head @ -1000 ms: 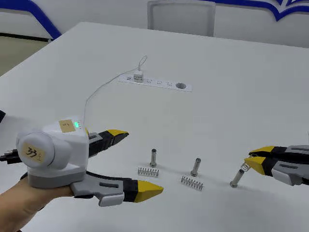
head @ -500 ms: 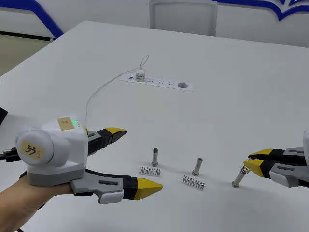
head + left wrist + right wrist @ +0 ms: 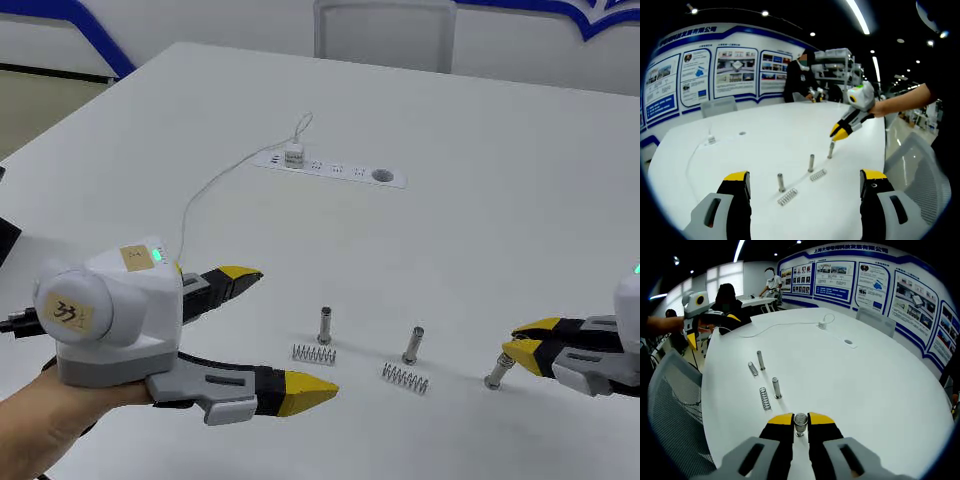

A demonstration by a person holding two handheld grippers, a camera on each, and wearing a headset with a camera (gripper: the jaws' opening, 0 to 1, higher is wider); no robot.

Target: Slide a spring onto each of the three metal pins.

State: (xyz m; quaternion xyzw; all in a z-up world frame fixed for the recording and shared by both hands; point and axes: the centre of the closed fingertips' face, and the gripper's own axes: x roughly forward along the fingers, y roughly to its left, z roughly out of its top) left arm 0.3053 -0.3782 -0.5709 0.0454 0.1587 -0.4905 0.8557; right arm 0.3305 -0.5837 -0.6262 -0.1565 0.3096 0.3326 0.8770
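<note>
Right tool (image 3: 515,341) lowered onto tilted pin (image 3: 493,376), silver coil spring (image 3: 800,423) pinched

Most of the white table (image 3: 500,220) is bare and open to move over. Two pins (image 3: 325,325) stand near the front with a spring (image 3: 313,353) lying beside each, and a power strip (image 3: 330,169) and its cord (image 3: 215,185) lie farther back.

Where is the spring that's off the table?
The spring is clamped in the right tool, at the top of the rightmost pin in the head view.
</note>
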